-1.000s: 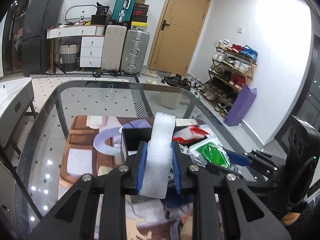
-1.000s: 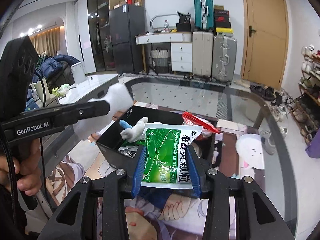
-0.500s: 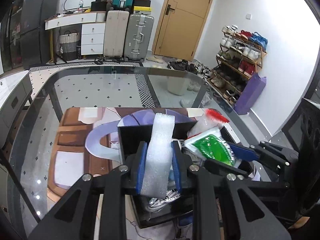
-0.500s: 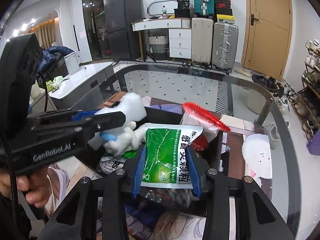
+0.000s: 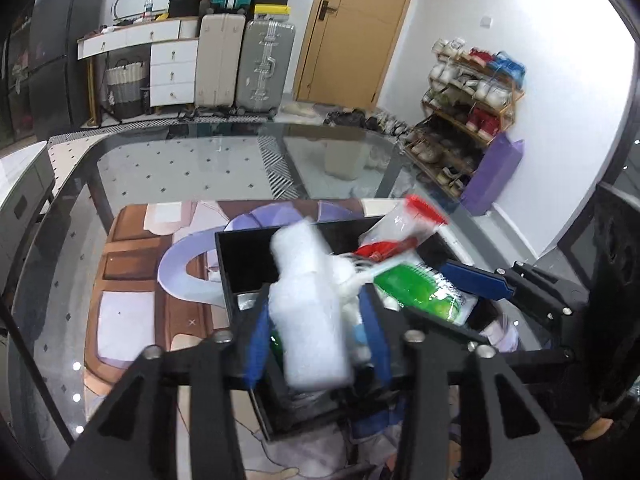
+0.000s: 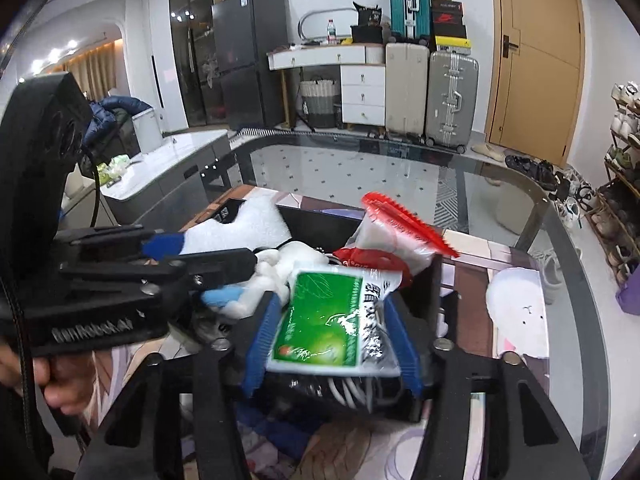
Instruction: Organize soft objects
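A black bin (image 5: 240, 258) (image 6: 320, 220) stands on the printed mat and holds a white plush, a red-topped clear bag (image 5: 404, 226) (image 6: 394, 236) and other soft items. My left gripper (image 5: 316, 340) has opened over the bin; the white foam piece (image 5: 308, 308) (image 6: 236, 230) sits loose and blurred between its blue pads. My right gripper (image 6: 330, 340) is shut on a green-and-white packet (image 6: 332, 320) (image 5: 420, 290) just above the bin's near right side.
The glass table (image 5: 168, 168) carries a printed mat (image 5: 128, 280). A white round plush (image 6: 520, 312) lies on the mat right of the bin. Suitcases, drawers, a door and a shoe rack stand beyond the table.
Both grippers moved forward and down over the bin. The left jaws opened and the foam piece is slipping, tilted left. The right gripper keeps its packet.
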`<action>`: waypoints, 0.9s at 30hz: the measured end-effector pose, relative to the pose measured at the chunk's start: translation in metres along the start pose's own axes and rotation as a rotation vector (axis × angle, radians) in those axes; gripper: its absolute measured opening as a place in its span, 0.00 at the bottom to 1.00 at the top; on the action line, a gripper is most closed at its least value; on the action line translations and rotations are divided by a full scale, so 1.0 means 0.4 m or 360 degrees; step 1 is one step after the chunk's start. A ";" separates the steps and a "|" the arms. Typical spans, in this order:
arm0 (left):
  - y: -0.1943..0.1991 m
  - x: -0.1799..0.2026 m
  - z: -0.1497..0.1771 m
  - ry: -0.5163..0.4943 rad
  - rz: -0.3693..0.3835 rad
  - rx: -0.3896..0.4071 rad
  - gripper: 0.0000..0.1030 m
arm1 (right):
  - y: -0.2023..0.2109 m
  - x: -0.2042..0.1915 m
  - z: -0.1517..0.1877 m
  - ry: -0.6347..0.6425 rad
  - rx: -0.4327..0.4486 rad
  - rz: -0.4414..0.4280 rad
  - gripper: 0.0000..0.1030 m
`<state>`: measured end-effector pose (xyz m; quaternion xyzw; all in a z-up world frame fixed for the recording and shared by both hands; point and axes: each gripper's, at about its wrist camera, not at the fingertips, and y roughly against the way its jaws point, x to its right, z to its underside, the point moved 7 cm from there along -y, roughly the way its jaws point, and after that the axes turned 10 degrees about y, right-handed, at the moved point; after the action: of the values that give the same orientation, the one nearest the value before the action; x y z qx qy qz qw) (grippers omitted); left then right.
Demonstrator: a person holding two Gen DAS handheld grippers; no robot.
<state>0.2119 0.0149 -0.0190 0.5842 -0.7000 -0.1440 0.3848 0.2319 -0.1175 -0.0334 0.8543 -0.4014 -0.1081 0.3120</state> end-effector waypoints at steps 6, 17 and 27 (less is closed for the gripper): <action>0.039 0.005 0.008 -0.0026 0.0003 0.0052 0.64 | 0.073 0.016 0.004 -0.0058 0.0150 0.0043 0.92; 0.095 -0.022 0.041 -0.0052 -0.0122 0.0275 1.00 | 0.124 0.033 0.047 -0.0089 0.0293 0.0081 0.99; 0.082 -0.068 0.051 0.0004 -0.0270 0.0442 1.00 | 0.153 0.028 0.077 -0.0090 0.0398 0.0099 0.99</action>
<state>0.1750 0.0442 -0.0214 0.6888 -0.6609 -0.0772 0.2877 0.1879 -0.1693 -0.0186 0.8703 -0.4466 -0.0714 0.1948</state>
